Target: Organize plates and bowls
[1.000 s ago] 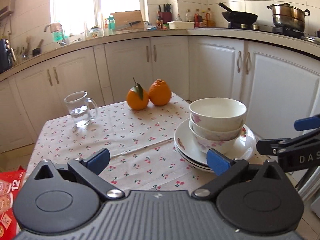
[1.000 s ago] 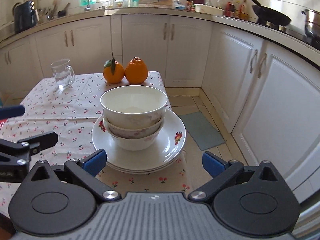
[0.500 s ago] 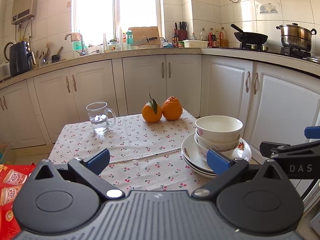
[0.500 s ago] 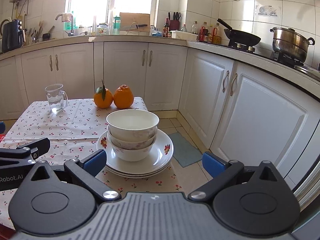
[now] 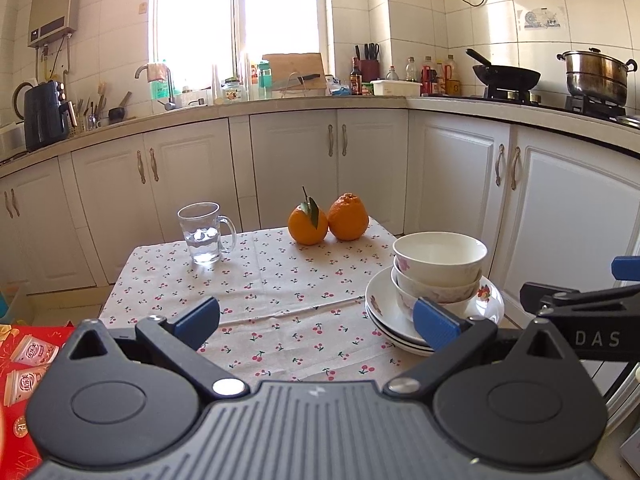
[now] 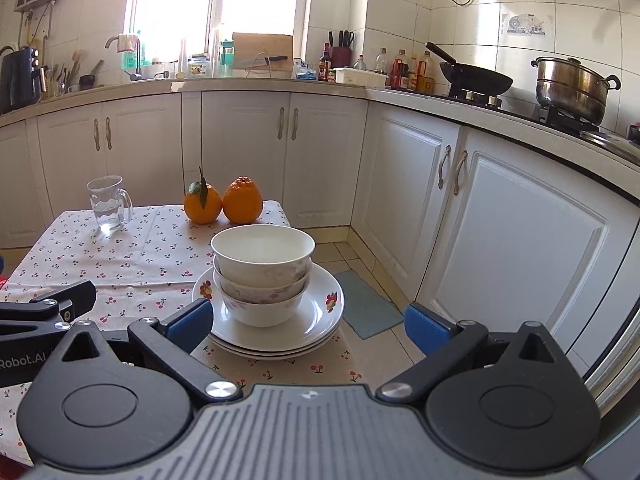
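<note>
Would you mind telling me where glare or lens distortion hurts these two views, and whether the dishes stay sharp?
Left wrist view: the window is blown out to white, and the countertop bows from fisheye distortion. Right wrist view: the same window is overexposed, and the cabinets curve towards the edge. The stacked bowls and plates stay sharp and evenly lit in both.

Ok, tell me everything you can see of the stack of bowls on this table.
Three white glossy ceramic-looking bowls with faint pink floral prints sit nested upright, the top one empty. They rest on a stack of white flower-printed plates near the right edge of the cherry-print tablecloth. Nothing else touches them; neither gripper holds them.
</note>
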Demonstrator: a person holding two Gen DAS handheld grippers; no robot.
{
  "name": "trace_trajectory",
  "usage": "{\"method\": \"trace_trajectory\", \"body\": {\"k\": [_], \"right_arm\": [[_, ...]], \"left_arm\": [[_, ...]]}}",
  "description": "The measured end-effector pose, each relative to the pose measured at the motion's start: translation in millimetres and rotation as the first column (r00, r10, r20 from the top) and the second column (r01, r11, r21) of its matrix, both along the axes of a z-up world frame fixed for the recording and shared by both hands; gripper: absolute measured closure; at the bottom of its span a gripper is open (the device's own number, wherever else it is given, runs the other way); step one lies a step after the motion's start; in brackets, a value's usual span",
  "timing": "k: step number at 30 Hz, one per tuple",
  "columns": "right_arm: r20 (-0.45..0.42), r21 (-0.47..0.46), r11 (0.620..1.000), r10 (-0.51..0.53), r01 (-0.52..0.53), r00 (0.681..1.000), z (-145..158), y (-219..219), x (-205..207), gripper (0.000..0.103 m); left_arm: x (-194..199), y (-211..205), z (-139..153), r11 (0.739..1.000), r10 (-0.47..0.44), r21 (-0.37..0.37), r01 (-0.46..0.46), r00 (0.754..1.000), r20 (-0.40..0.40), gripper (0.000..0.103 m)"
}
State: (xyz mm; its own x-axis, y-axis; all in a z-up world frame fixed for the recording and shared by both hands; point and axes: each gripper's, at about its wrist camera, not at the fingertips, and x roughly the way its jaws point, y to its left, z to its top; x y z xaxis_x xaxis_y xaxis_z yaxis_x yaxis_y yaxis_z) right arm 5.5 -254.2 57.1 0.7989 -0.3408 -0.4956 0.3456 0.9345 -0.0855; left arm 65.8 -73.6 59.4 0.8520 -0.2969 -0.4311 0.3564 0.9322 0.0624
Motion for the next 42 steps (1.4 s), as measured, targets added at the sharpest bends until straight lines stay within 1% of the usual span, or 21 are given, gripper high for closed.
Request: {"method": "trace_trajectory", "body": {"k": [42], "right_arm": [[0.012,-0.018,1.0,-0.017,0.018,1.0,2.1,-0.7,-4.2,0.0]], "left_arm": [[-1.4,-1.1,1.3,1.0,0.003,-0.003,-0.003,1.0,-0.005,0.001]]}}
